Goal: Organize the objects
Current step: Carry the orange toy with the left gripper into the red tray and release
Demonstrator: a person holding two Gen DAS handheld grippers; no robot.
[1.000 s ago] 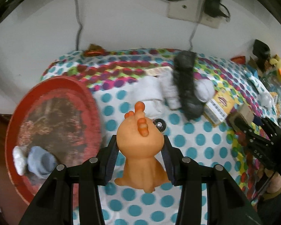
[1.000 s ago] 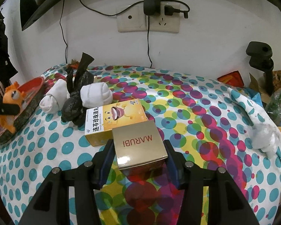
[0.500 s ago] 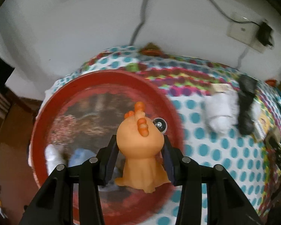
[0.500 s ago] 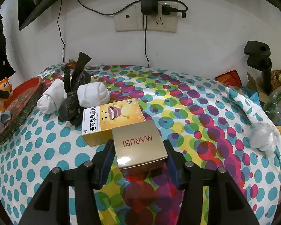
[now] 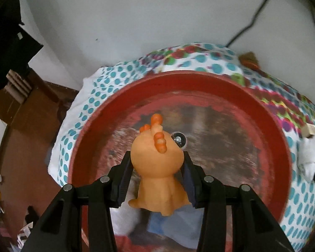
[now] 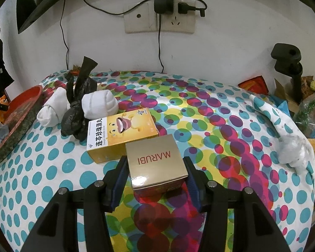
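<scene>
My left gripper [image 5: 156, 167] is shut on an orange toy figure [image 5: 156, 161], its pads pressing on the head from both sides. The toy hangs over the round red tray [image 5: 280, 140], whose worn dark floor fills the left wrist view. Under the toy, blurred, lie a white sock roll [image 5: 125, 220] and a blue-grey sock roll [image 5: 174, 222]. My right gripper [image 6: 155, 164] is shut on a gold MARUBI box [image 6: 157, 161] over the dotted tablecloth [image 6: 199, 113]. The tray [image 6: 21, 113] sits at the table's left end, with the toy [image 6: 1, 105] just visible at the picture's edge.
Behind the gold box lie a yellow medicine box [image 6: 121, 134], a black plastic bag [image 6: 77, 113] and two white sock rolls [image 6: 99, 104] [image 6: 52, 109]. A white bag [image 6: 292, 149] and a black clamp stand [image 6: 287, 63] stand at the right. Wall sockets with cables hang behind.
My left gripper has carried the orange toy leftward, from over the dotted cloth to over the middle of the red tray. The right gripper and its box have not moved.
</scene>
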